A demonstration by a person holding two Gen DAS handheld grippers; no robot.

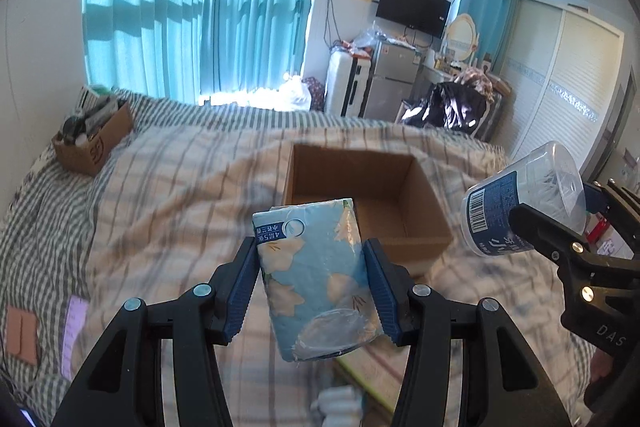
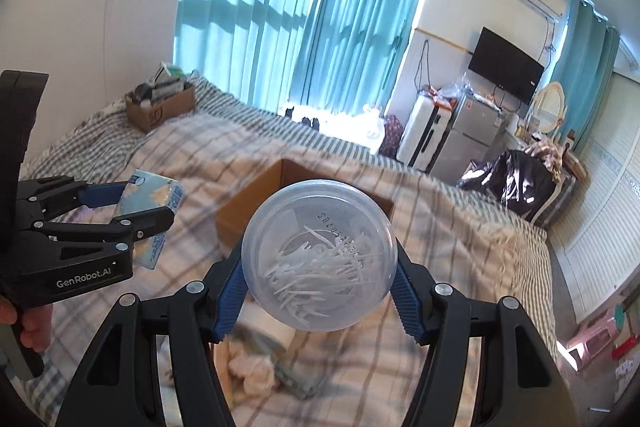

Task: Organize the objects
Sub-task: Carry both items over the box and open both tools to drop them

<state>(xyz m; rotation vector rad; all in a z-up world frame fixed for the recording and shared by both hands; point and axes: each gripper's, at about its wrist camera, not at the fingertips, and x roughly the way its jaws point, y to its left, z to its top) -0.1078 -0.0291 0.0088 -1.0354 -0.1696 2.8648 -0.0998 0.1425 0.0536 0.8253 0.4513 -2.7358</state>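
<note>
Left gripper (image 1: 312, 283): clamped on the tissue pack (image 1: 316, 279), long axis pointing ahead.
Cardboard box (image 1: 424, 195): open on the bed (image 1: 160, 179), just ahead, nearer the left gripper.
Right gripper (image 2: 318, 293): clamped on the cotton-swab jar (image 2: 320, 261), right of the box.

Glossy plastic-wrapped tissue pack (image 1: 316, 279), clear plastic jar (image 2: 320, 255), matt cardboard box (image 1: 416, 187)

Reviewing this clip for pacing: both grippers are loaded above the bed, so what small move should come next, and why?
Probably carry the left gripper forward and lower the tissue pack into the open cardboard box. The box looks empty and lies just ahead, while the right gripper holds the clear jar off to the side.
</note>
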